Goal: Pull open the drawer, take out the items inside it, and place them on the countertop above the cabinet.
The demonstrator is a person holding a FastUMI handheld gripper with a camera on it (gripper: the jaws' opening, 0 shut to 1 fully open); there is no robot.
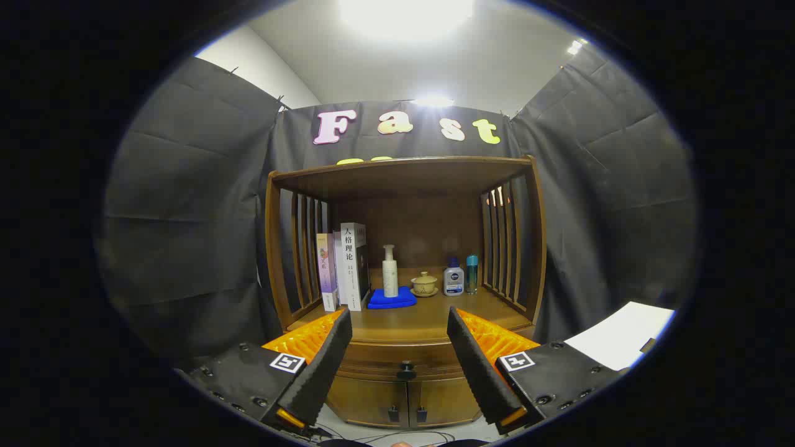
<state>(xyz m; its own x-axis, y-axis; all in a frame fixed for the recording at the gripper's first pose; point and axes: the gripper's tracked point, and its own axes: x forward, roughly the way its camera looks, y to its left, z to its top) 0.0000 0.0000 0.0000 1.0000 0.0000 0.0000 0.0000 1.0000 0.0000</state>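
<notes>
Fingers of the hand-held gripper (pixel 400 366) stand spread wide and empty before a wooden cabinet (pixel 407 273), with the dark drawer knob (pixel 406 370) framed in the gap between them and a little beyond their tips. Judging by the shut drawer front (pixel 397 359) sitting flush under the countertop (pixel 422 320), the opening step has not yet begun: the pull is the job in hand, and whatever lies inside is hidden. The next move looks to call for an advance straight onto the knob, a close on it, then a level pull back toward the holder. Left to right along the countertop, under the shelf canopy, stand 3 upright books (pixel 343 268), the tallest with a pale spine printed in Chinese characters, the rest of its lettering too small to make out; a folded blue cloth (pixel 391 299) bearing a white pump bottle (pixel 390 271); a small lidded tea cup on a saucer (pixel 425 284); a squat bottle with a dark blue label (pixel 453 279), its brand mark blurred; and a slim teal bottle (pixel 472 274) just beside it. Bare wood in front of these items offers room for setting things down. Below the drawer, 2 cabinet doors (pixel 405 402) stay closed. Right of the cabinet, a white sheet (pixel 621 335) lies against the booth's black cloth.
</notes>
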